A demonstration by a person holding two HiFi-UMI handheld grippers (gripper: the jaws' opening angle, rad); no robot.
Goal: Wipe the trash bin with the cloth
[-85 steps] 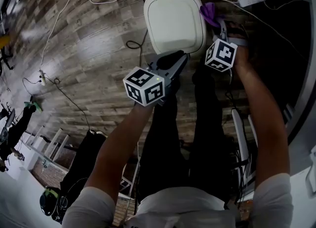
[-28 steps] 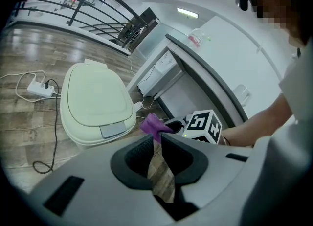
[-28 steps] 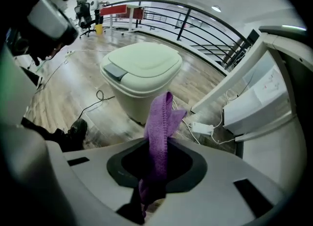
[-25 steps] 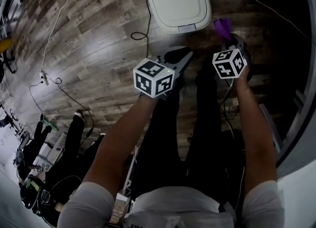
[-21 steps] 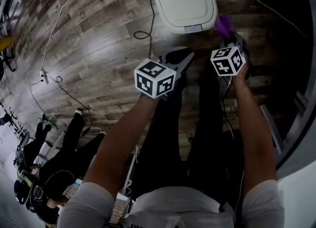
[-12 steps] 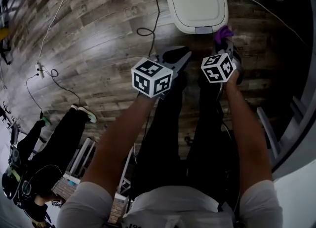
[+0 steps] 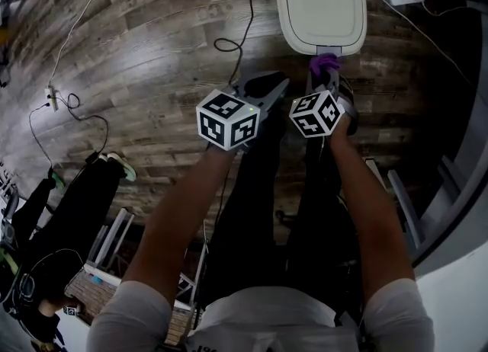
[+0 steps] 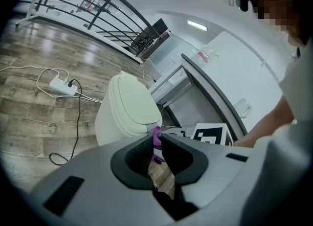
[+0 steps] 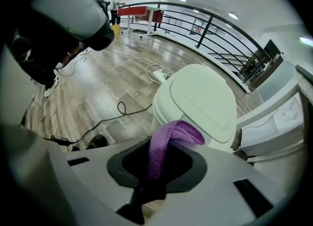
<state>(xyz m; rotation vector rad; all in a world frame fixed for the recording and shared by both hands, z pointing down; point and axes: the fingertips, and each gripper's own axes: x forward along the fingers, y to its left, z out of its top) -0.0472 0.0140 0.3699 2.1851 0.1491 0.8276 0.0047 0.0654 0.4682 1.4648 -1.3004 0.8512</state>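
Entry: approach to bin, no contact confirmed.

The trash bin [image 7: 320, 6] stands upright on the wood floor [image 7: 152, 61] with its lid down, directly ahead of both grippers. The right gripper [image 9: 159, 159] is clamped on the purple cloth [image 9: 168, 144]. The cloth runs up between the pads, and a folded loop pokes out past the tips. In the head view that loop sits just beside the near edge of the lid. I cannot tell whether it is touching.

The left gripper [image 8: 156, 144] has its jaws drawn almost together with only a thin slit between them and nothing held. What shows through the slit is floor, plus a bit of the cloth beyond.

Handling notes, my judgement:
- The cloth looks knitted, soft, limp and very light. The free loop will drag and fold under rather than push, so the wiping pressure has to come from close to the pads. The present hold on the bunched middle looks adequate, and I would not regrip.
- The bin reads as smooth, pale, hollow plastic, so it is probably light. I expect it to slide on the glossy boards, or the lid to flex, under a sideways stroke.
- The empty left gripper is best used to steady the bin at its side wall or rear rim, away from the front lid tab [image 7: 329, 48].
- A cable [image 7: 229, 44] lies on the floor near the base, and I want to keep clear of it.
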